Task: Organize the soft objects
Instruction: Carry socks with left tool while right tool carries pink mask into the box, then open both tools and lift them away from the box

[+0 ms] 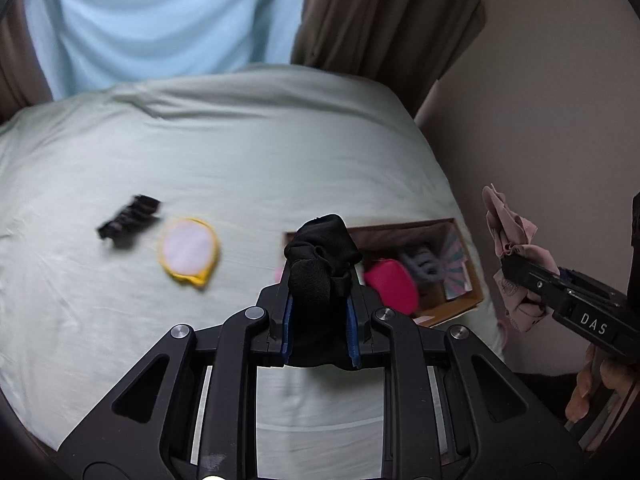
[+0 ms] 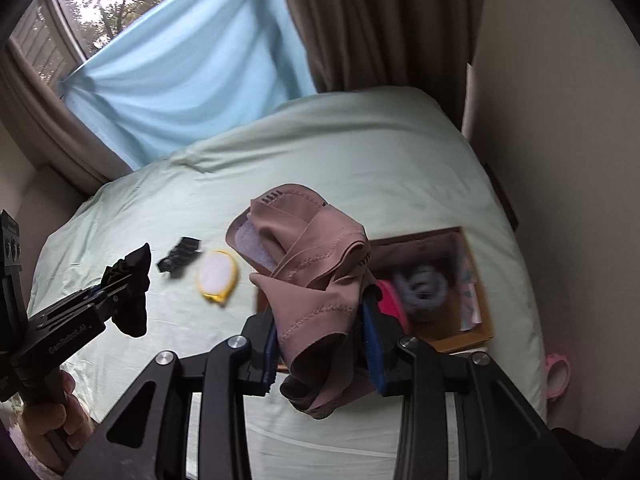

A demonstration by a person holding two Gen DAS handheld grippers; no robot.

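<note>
My left gripper (image 1: 320, 276) is shut on a black cloth bundle (image 1: 322, 256) and holds it above the bed, just left of the cardboard box (image 1: 460, 304). It also shows at the left of the right wrist view (image 2: 128, 288). My right gripper (image 2: 320, 320) is shut on a dusty-pink garment (image 2: 312, 264), held above the near left corner of the box (image 2: 476, 332). The pink garment (image 1: 512, 240) also shows at the right of the left wrist view. The box holds a grey rolled item (image 2: 424, 292) and a bright pink item (image 1: 392, 284).
A pale green bed cover (image 1: 240, 152) fills the middle. A round white pad with yellow rim (image 1: 188, 250) and a black hair clip (image 1: 128, 220) lie on it to the left. Brown curtains (image 2: 380, 20), a blue cloth (image 2: 180, 72) and a wall (image 1: 540, 100) stand behind.
</note>
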